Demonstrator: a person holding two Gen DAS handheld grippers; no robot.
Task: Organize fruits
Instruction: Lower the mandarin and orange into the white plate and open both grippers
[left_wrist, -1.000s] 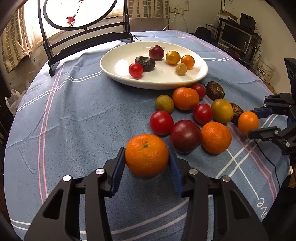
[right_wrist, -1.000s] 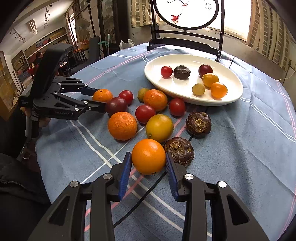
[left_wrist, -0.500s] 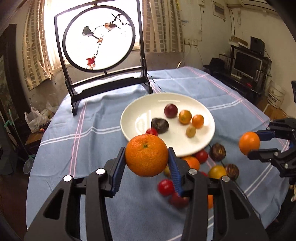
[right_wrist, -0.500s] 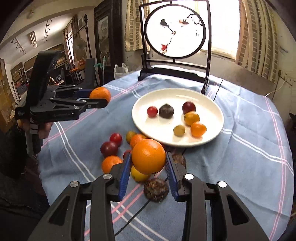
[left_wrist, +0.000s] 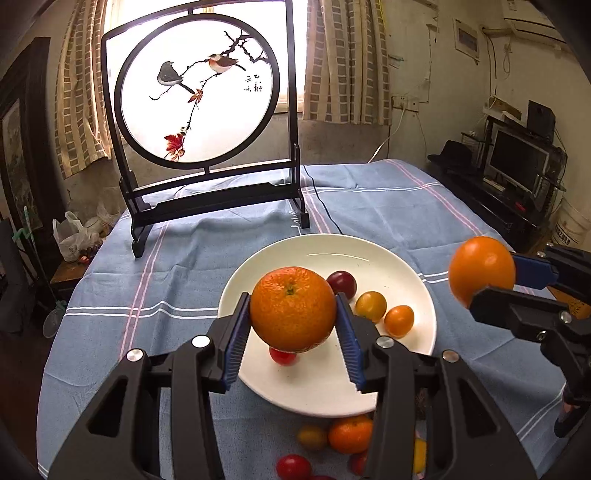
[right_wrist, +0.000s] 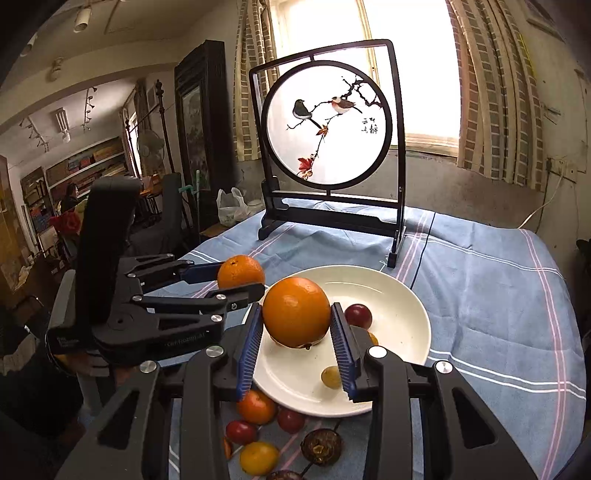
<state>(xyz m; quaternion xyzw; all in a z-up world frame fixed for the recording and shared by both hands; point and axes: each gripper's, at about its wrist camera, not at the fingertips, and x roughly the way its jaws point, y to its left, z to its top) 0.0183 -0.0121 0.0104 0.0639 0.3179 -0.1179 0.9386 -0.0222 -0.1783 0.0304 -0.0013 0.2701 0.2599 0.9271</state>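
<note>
My left gripper (left_wrist: 292, 332) is shut on a large rough-skinned orange (left_wrist: 292, 308) and holds it in the air above the near part of the white plate (left_wrist: 391, 269). My right gripper (right_wrist: 297, 339) is shut on a smooth orange (right_wrist: 296, 312) and holds it above the plate (right_wrist: 402, 295) too. In the left wrist view the right gripper (left_wrist: 491, 280) shows at the right with its orange (left_wrist: 480, 268). In the right wrist view the left gripper (right_wrist: 240, 278) shows at the left with its orange (right_wrist: 240, 271). The plate holds several small fruits.
Loose fruits lie on the blue tablecloth (left_wrist: 184, 266) in front of the plate: tomatoes (right_wrist: 241, 432), small oranges (right_wrist: 256, 406) and dark wrinkled fruits (right_wrist: 320, 446). A black-framed round bird screen (left_wrist: 195, 96) stands at the table's far side. A black cable (right_wrist: 417, 258) runs across the cloth.
Both grippers have lifted their oranges off the table and carried them up and forward, over the plate. The two grippers have come closer together.
</note>
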